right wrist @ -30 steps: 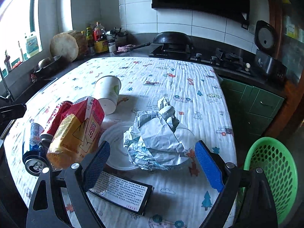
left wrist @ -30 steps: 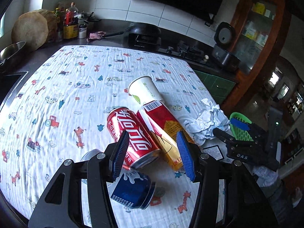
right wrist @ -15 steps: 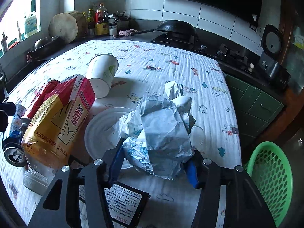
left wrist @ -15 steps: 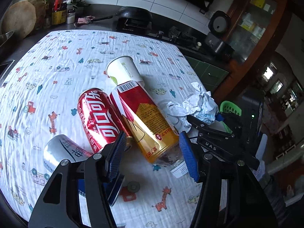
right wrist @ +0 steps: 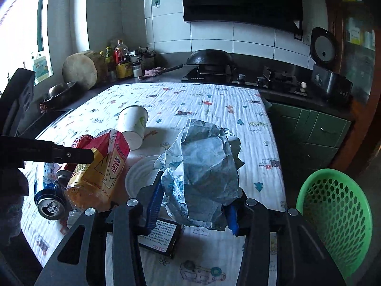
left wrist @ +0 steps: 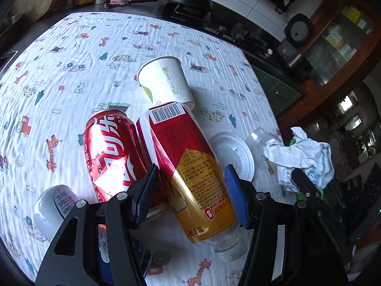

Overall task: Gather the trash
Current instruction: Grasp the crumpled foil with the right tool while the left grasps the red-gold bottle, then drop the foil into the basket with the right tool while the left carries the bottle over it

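We've got the right gripper (right wrist: 194, 205) pinching the crumpled paper wad (right wrist: 204, 174); its jaws have just been closing and the blue pads now press into the wad from both sides, w/ the wad lifted clear of the patterned cloth (right wrist: 214, 100) covering the table. Below the wad we see a white lid (right wrist: 140, 174) and a black box w/ a printed label (right wrist: 162, 238) lying on the cloth. The green basket (right wrist: 333, 219) sits off the table's right edge, near the right gripper. On the other side, the left gripper (left wrist: 190, 195) has its jaws spread around the lower end of the red and yellow drink bottle (left wrist: 190, 166), which lies on its side; the left pad sits in the gap btw bottle and red can (left wrist: 109, 152), and we can't tell if either pad touches the bottle, so no grip as far as we see. The red can lies touching the bottle's left side, a white paper cup (left wrist: 164, 83) lies tipped just beyond the bottle's far end, and a blue and white can (left wrist: 57, 205) lies near the left gripper's left finger.
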Demonstrator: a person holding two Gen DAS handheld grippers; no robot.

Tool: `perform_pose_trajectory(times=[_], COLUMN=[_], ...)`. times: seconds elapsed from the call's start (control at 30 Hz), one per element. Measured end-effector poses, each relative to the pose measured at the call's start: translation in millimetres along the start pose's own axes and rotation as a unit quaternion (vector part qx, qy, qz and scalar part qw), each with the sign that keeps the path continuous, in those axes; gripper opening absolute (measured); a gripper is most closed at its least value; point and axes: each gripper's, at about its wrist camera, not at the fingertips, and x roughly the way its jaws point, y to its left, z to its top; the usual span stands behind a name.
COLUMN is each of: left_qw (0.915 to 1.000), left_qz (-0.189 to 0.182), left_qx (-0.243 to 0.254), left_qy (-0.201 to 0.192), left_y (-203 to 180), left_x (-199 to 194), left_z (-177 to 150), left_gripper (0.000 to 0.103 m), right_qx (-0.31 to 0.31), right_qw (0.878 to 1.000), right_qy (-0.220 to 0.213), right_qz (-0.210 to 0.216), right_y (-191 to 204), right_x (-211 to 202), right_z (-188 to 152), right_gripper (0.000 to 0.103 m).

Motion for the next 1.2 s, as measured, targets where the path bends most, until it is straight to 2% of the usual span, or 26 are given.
perform_pose_trajectory(times=[0.1,0.17,0.23,0.53,0.7,0.73,0.87,0.9,0.93,1.13,1.2], left_qw=[0.9999,0.9996,0.9988,0.9943,0.9937,0.9931,0.9940,0.9941,0.9944,0.9941,0.9950], left_qz=[0.017,0.030,0.048,0.101,0.096,0.106,0.101,0.101,0.100,0.098,0.086], left_qx=[-0.001,0.000,0.002,0.030,0.001,0.008,-0.003,-0.001,0.004,0.045,0.050], left_qy=[0.000,0.001,0.003,0.016,0.058,0.049,0.043,0.038,0.034,0.015,0.009], left_y=[-2.6,-4.9,-8.0,-22.3,-18.0,-20.0,-17.7,-18.1,-18.9,-31.2,-32.8], left_x=[4.9,7.3,10.3,24.3,41.5,41.2,36.1,34.1,32.4,24.0,18.2], left_z=[4.5,8.8,12.2,13.1,10.4,9.4,8.0,8.0,8.2,5.1,4.5], left_gripper=[0.060,0.069,0.072,0.073,0.074,0.073,0.072,0.071,0.065,0.064,0.064], right_qx=[0.006,0.009,0.012,0.040,0.058,0.060,0.073,0.076,0.081,0.114,0.120], right_qw=[1.000,1.000,1.000,0.999,0.998,0.998,0.997,0.997,0.996,0.992,0.991], right_qy=[-0.007,-0.009,-0.011,-0.014,-0.012,-0.012,-0.011,-0.010,-0.009,-0.004,-0.004], right_qz=[0.000,0.001,0.001,-0.015,-0.022,-0.023,-0.031,-0.032,-0.035,-0.053,-0.066], right_y=[-5.3,-8.7,-13.2,-36.6,-50.6,-52.1,-64.4,-67.2,-70.8,-94.0,-103.9], right_x=[-10.1,-15.3,-20.2,-34.1,-37.4,-38.3,-41.8,-42.0,-42.5,-44.1,-44.6], right_z=[-2.3,-4.9,-7.8,-22.3,-30.4,-31.6,-36.3,-38.0,-39.6,-49.9,-50.8], right_gripper=[0.044,0.044,0.044,0.044,0.044,0.044,0.044,0.044,0.044,0.044,0.044])
